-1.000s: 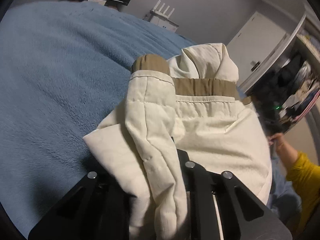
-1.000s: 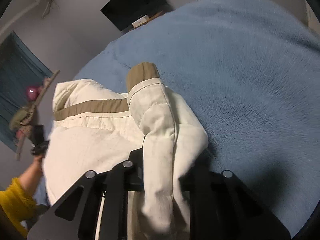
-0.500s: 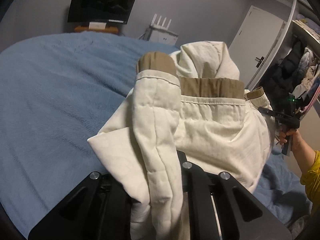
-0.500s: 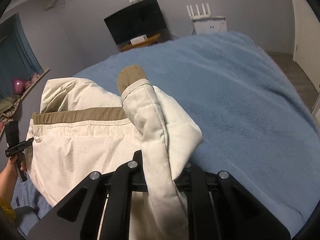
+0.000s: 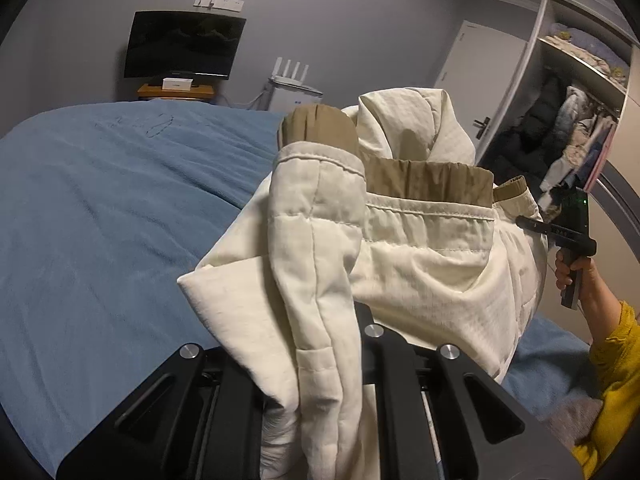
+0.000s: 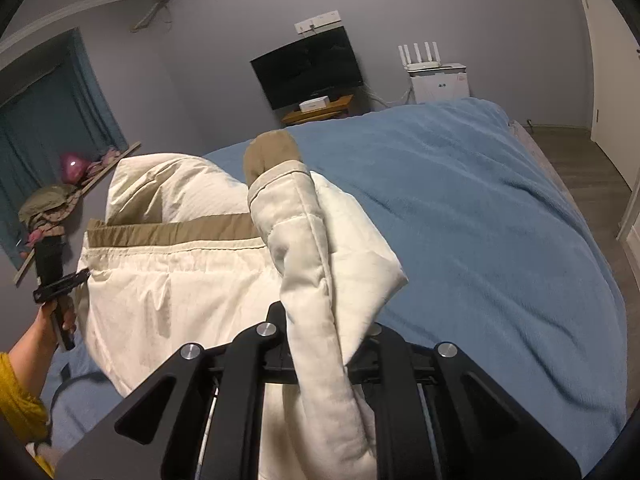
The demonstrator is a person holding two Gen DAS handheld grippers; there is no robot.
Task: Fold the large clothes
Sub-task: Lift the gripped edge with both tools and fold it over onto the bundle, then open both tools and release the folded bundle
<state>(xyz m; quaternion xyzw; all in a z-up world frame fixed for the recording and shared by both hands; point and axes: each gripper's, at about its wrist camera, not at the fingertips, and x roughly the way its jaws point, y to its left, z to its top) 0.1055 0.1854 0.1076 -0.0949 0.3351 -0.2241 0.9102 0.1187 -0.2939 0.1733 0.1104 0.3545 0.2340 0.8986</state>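
Observation:
A cream quilted jacket with tan cuffs and a tan hem band hangs in the air above the blue bed cover. My left gripper is shut on a bunched sleeve and side fold, with the tan cuff standing up ahead of it. In the right wrist view my right gripper is shut on the opposite sleeve fold of the jacket. Each view shows the other gripper at the jacket's far edge: the right one, the left one. Cloth hides the fingertips.
The blue bed cover fills the space below and ahead. Against the far wall stand a dark TV and a white router box. An open wardrobe is at the right, a window ledge with clutter at the left.
Both grippers have risen with the jacket, which now hangs higher off the bed. More of the far wall, TV and wardrobe has come into view.

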